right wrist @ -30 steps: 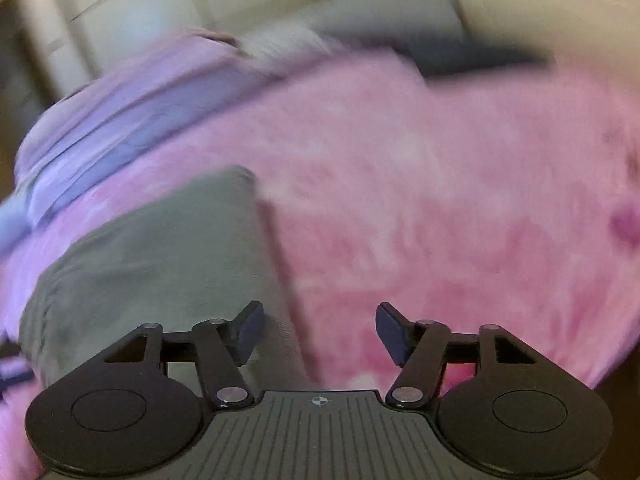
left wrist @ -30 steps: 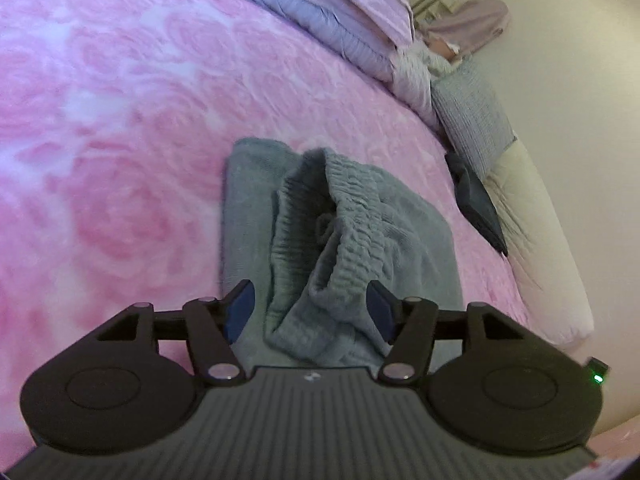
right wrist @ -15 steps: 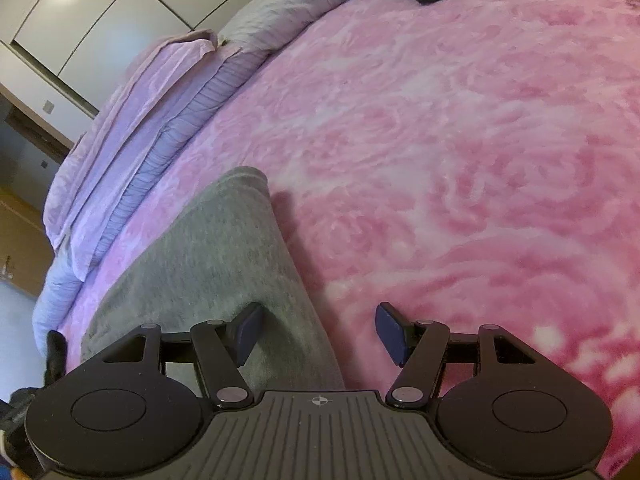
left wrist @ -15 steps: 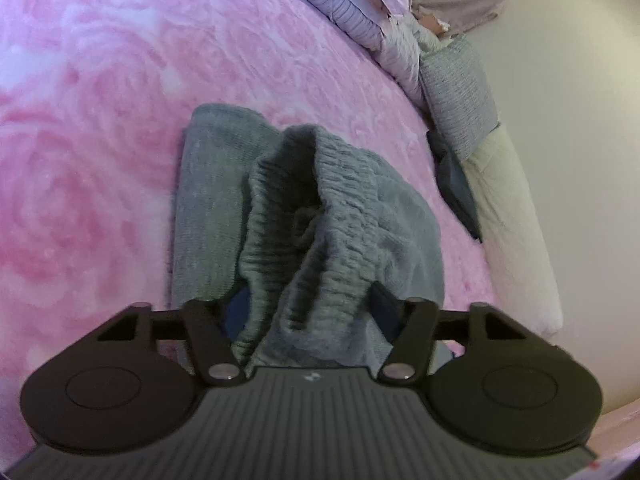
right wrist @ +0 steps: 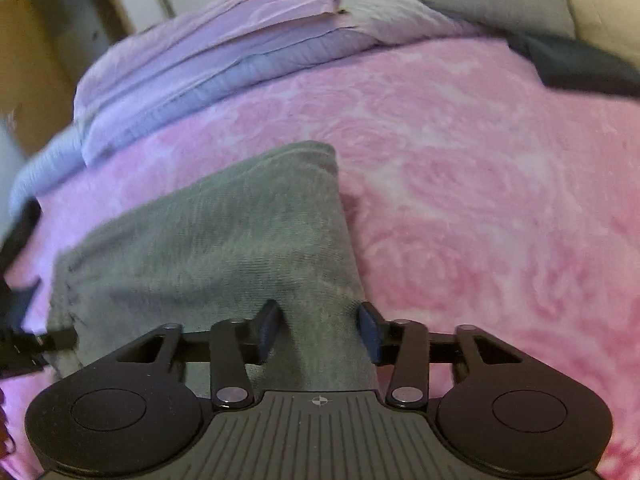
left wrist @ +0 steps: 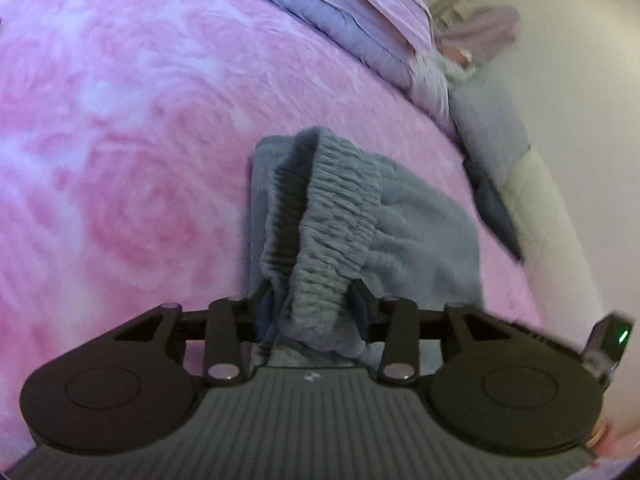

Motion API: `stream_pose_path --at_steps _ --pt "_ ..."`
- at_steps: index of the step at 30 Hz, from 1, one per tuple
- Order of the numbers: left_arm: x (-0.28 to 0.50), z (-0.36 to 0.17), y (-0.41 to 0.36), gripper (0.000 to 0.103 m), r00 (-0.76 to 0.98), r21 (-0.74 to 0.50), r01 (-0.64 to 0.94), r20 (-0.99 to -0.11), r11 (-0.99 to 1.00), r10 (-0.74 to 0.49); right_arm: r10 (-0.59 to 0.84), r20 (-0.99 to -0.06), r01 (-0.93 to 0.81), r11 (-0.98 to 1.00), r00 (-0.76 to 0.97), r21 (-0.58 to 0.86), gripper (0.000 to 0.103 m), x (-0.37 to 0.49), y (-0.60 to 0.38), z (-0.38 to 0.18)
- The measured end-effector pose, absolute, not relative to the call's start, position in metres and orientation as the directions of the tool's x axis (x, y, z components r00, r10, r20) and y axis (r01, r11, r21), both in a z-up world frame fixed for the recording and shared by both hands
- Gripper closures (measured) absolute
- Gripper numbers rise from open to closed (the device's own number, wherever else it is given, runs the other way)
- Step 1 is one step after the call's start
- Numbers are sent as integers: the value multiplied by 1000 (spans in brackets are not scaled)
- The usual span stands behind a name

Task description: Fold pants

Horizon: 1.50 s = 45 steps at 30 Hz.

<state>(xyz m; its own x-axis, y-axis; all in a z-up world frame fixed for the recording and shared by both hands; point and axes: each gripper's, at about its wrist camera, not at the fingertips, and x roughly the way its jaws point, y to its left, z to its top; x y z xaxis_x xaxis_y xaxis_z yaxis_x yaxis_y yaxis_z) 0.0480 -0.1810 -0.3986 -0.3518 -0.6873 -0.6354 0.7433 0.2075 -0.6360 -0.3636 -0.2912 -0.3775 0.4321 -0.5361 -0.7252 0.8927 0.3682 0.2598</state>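
Note:
Grey knit pants [left wrist: 420, 232] lie partly folded on the pink bed cover. In the left wrist view their ribbed elastic waistband [left wrist: 336, 208] stands bunched up, and my left gripper [left wrist: 312, 300] is shut on its near end, fabric filling the gap between the pads. In the right wrist view the pants [right wrist: 224, 240] show as a smooth folded slab. My right gripper [right wrist: 318, 328] straddles the right-hand folded edge near its front. Its jaws are closing with that edge between them, and the pads do not visibly squeeze it.
A pink rose-patterned blanket [right wrist: 480, 200] covers the bed. A folded lilac duvet [right wrist: 224, 52] and grey pillows [left wrist: 488, 128] lie along the far side. A dark cushion [right wrist: 580, 64] and a cream bolster [left wrist: 548, 216] border the wall. Something black [right wrist: 16, 336] pokes in at the left edge.
My left gripper's jaws closed onto the waistband, which now stands bunched between them. My right gripper shifted sideways and rolled, so the pants' folded edge sits between its narrowing jaws.

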Motion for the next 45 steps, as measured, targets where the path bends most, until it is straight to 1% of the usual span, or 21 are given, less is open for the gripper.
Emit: stream_pose_path --at_steps 1,3,4,6,8,9,11,12,13,14,15,17,18,19,21,23,25,37,40,42,45 --pt "47 -394 -181 58 -347 -626 751 -645 210 -681 -535 -727 891 379 431 249 55 -362 -290 -377" --pt "44 -376 -180 57 -315 -567 802 -667 186 -675 -527 -728 883 404 439 240 55 -364 -290 -373" --pt "44 -366 -176 60 -283 -530 828 -675 181 -681 -530 -723 880 412 443 238 55 -366 -290 -372" --pt "47 -341 -170 60 -161 -416 888 -677 193 -718 -562 -686 871 433 462 232 55 -373 -287 -361" --pt "44 -318 -176 62 -98 -357 916 -641 182 -761 -603 -640 865 454 476 216 55 -375 -289 -350" --pt "40 -309 -180 64 -99 -342 926 -626 158 -774 -618 -623 862 465 479 202 55 -373 -292 -346" --pt "22 -298 -196 70 -113 -292 952 -606 88 -787 -633 -609 856 490 478 164 55 -361 -300 -340" --pt "8 -296 -208 79 -122 -254 966 -605 45 -787 -634 -602 849 508 485 149 56 -353 -305 -340" --pt "-2 -298 -214 83 -131 -221 975 -606 9 -784 -635 -595 840 527 492 132 57 -344 -309 -341" --pt "-16 -305 -230 85 -126 -173 985 -621 -22 -774 -642 -591 836 539 488 104 58 -333 -312 -344" --pt "-24 -315 -241 90 -98 -123 992 -644 -24 -758 -649 -587 830 552 483 72 60 -322 -316 -349" --pt "-31 -343 -260 91 -22 -36 999 -688 5 -725 -651 -586 816 578 483 31 61 -303 -326 -363" --pt "-33 -358 -267 89 19 12 1000 -686 14 -727 -648 -603 817 576 465 10 61 -293 -333 -373" --pt "-32 -367 -266 89 29 29 1000 -677 13 -735 -656 -615 818 574 438 -30 61 -284 -337 -382" --pt "-28 -375 -269 89 31 3 999 -670 39 -742 -661 -642 806 581 390 -108 61 -269 -342 -391" --pt "-28 -375 -271 89 34 10 999 -673 37 -739 -655 -662 800 585 365 -138 61 -260 -345 -393" --pt "-30 -375 -276 89 41 30 999 -671 28 -740 -647 -671 802 583 363 -128 61 -261 -348 -394" --pt "-28 -378 -280 89 45 30 999 -667 33 -744 -635 -672 803 588 380 -102 60 -269 -354 -403" --pt "-34 -380 -284 89 70 62 997 -666 39 -743 -651 -668 795 589 361 -145 59 -263 -353 -406" --pt "-30 -369 -279 89 56 29 998 -670 49 -740 -646 -667 804 583 372 -116 59 -269 -351 -397" --pt "-27 -341 -248 89 45 3 998 -638 56 -768 -646 -649 835 549 402 -30 59 -293 -334 -371"
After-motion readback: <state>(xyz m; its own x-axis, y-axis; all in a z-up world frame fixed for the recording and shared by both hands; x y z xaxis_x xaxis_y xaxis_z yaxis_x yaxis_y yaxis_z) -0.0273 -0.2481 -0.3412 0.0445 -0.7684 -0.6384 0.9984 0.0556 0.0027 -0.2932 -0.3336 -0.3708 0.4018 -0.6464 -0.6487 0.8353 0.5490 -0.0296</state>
